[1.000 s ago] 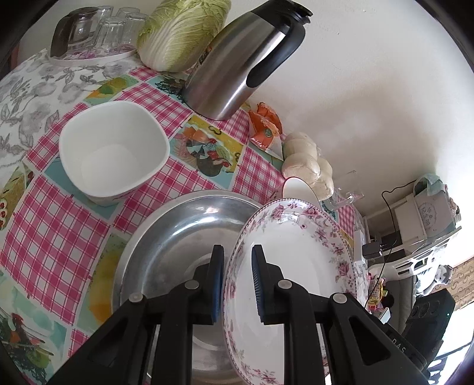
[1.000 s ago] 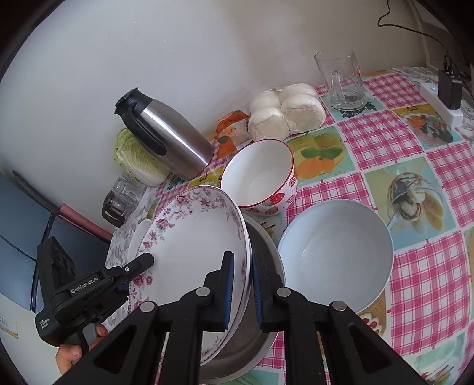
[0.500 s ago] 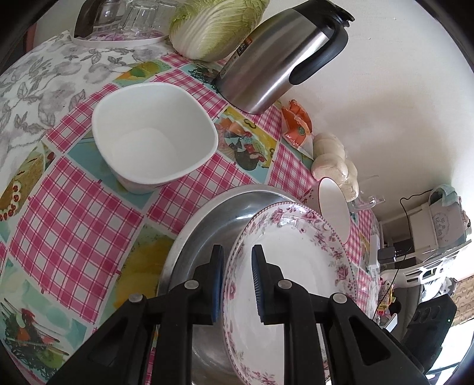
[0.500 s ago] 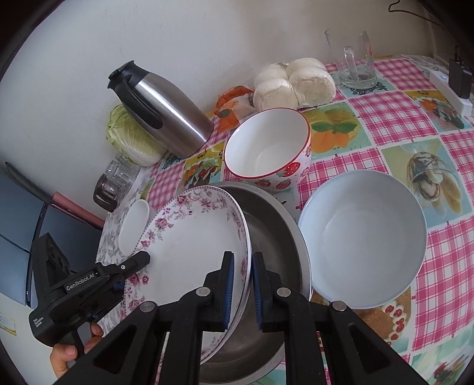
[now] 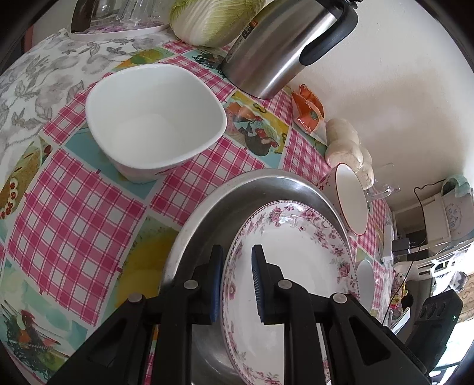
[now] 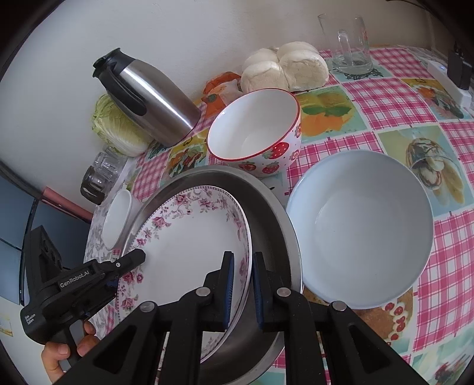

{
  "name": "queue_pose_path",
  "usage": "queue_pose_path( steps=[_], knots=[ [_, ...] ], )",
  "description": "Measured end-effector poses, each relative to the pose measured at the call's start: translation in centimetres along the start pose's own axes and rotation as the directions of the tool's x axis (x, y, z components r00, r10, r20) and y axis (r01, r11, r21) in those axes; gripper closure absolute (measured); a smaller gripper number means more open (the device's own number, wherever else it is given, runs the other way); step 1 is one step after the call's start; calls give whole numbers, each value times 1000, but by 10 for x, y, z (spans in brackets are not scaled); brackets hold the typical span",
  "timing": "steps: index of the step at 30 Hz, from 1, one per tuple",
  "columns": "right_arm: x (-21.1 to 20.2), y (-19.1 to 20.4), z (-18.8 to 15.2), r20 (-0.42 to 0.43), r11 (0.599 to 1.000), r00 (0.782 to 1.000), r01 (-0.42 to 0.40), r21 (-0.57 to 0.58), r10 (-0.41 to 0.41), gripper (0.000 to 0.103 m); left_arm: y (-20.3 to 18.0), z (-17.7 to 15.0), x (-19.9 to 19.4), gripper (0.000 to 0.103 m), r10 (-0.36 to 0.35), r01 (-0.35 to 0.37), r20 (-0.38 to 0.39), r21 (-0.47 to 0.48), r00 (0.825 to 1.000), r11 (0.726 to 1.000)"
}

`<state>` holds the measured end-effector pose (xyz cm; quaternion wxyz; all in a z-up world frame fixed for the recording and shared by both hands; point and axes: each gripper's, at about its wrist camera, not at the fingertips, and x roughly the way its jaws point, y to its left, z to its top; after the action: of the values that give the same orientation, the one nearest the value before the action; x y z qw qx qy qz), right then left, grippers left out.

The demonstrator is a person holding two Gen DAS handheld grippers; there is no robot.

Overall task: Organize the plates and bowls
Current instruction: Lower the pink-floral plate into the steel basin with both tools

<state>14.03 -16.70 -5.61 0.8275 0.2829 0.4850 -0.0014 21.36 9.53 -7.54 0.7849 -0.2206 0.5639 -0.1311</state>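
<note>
Standing over the checked tablecloth [image 6: 394, 97], one sees at the far left a tray of upturned glasses [image 5: 118, 14] and a cabbage [image 5: 216, 20] against the wall, with a steel thermos jug [image 5: 281, 50] leaning beside them. In front of those sits a squarish white bowl [image 5: 154, 118], upright and empty, well apart from the big metal basin [image 6: 266, 213] in the middle. The floral plate [image 6: 192, 245] hangs tilted over that basin, its lower edge down inside it, carried from both sides: the left gripper [image 5: 236, 284] is clamped on the plate's near rim in its own view, pads pressed to either face, and the right gripper [image 6: 242, 291] is pinched tight on the opposite rim. A hand [image 6: 63, 352] can be seen wrapped around the left gripper's handle at the lower left of the right wrist view. Just behind the basin stands a strawberry-print bowl [image 6: 257, 133], nearly touching its rim, and to the right of the basin a pale blue bowl [image 6: 361, 225] sits close beside it, empty. Further back lie an orange packet [image 6: 219, 88], a cluster of steamed buns [image 6: 284, 69], then a glass mug [image 6: 349, 44] at the far right near the wall.
</note>
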Motion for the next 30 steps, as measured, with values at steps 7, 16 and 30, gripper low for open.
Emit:
queue_pose_path(
  steps=[7, 16, 30],
  knots=[
    [2, -1, 0, -12, 1000, 1000, 7, 3, -7, 90, -2, 0, 2, 85, 16, -16, 0, 19, 1000, 1000],
    [5, -1, -1, -22, 1000, 999, 30, -7, -30, 90, -6, -1, 5, 85, 49, -49, 2, 58, 999, 997],
    [14, 11, -5, -35, 991, 994, 103, -85, -106, 90, -18, -6, 9, 83, 176, -178, 27, 155, 984, 972]
  ],
)
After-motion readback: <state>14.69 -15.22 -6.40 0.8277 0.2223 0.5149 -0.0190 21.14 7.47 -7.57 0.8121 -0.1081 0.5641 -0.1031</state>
